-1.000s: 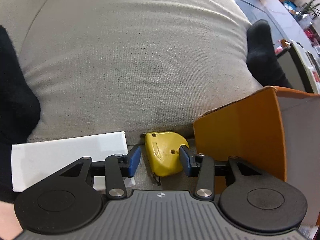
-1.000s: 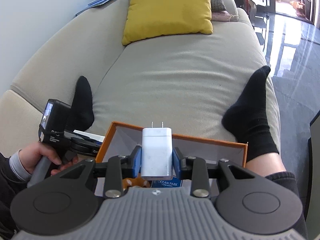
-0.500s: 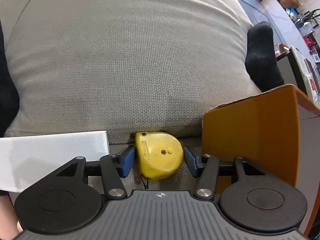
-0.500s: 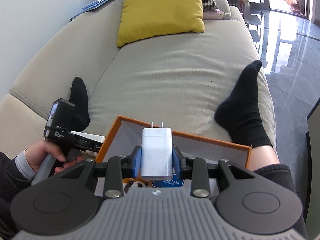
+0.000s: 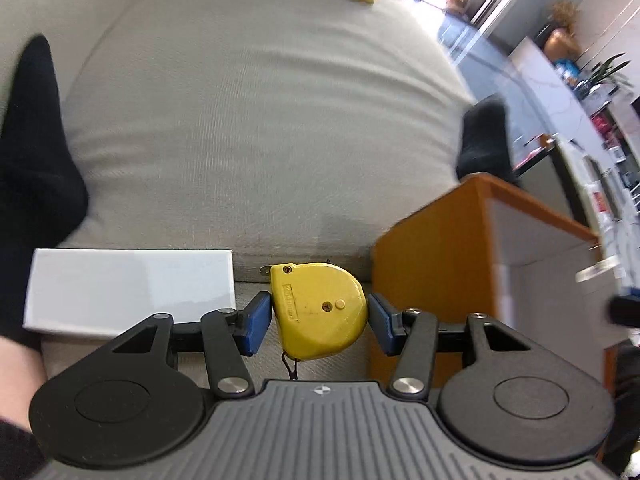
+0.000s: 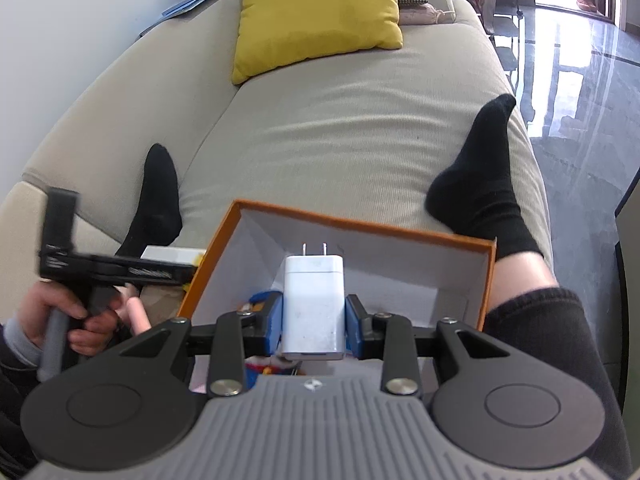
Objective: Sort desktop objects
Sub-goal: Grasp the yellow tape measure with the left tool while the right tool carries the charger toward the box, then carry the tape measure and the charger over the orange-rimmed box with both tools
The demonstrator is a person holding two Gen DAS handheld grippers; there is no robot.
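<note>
Yellow tape measure [image 5: 320, 310] sits between the left tool's [image 5: 318, 320] blue pads; its jaws have just been opening, and now the pads look to touch its sides. A white box [image 5: 128, 288] lies at nine o'clock, the orange box [image 5: 432, 264] at three. The right tool [image 6: 314, 320] is clamped on a white charger [image 6: 314, 304] above the orange box's interior.

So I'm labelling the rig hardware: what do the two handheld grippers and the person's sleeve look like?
Both grippers, left gripper and right gripper, match: blue pads on black linkage arms with silver rivets, two round black discs, and a ribbed grey body bearing a small round mark. The sleeve is dark with a grey cuff.
</note>
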